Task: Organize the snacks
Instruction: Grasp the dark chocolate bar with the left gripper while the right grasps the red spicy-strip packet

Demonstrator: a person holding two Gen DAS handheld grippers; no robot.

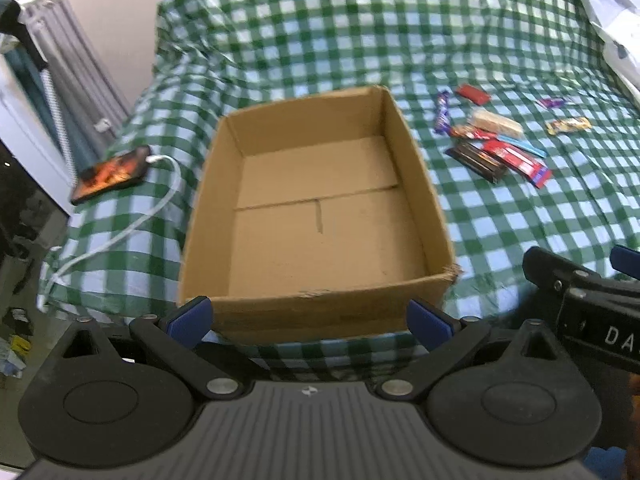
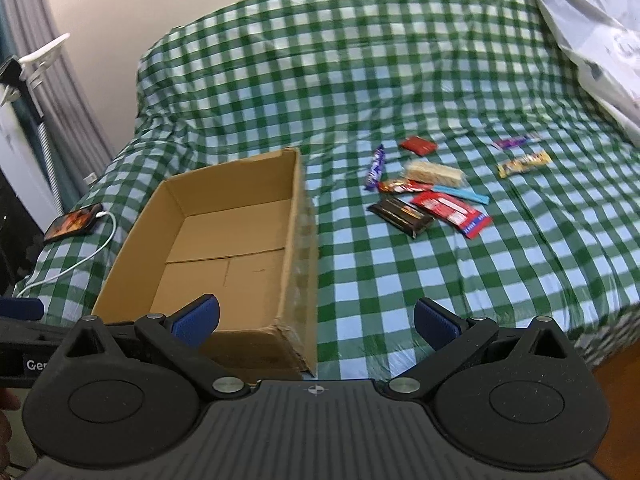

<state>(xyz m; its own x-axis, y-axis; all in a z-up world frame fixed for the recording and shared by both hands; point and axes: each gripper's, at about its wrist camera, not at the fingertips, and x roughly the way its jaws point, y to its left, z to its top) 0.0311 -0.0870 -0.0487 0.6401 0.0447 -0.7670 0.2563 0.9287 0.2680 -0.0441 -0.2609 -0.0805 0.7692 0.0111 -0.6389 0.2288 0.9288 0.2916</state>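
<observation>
Both tongs gape wide, holding nothing: left gripper [image 1: 308,316] hangs at the near wall of the box [image 1: 416,168], right gripper [image 2: 316,322] just off its near right corner. Box is bare inside. Snacks [image 2: 424,196] lie loose on the checked bedspread [image 2: 400,280], right of the box and well apart from both grippers.

Best bet, as I judge it: right gripper goes for an outlying bar first, closing across its narrow width, since the middle ones overlap.

Right view shows the bedspread's right edge and floor; left view shows the right gripper [image 1: 580,276] from the side and the phone [image 1: 112,174] closer up.
</observation>
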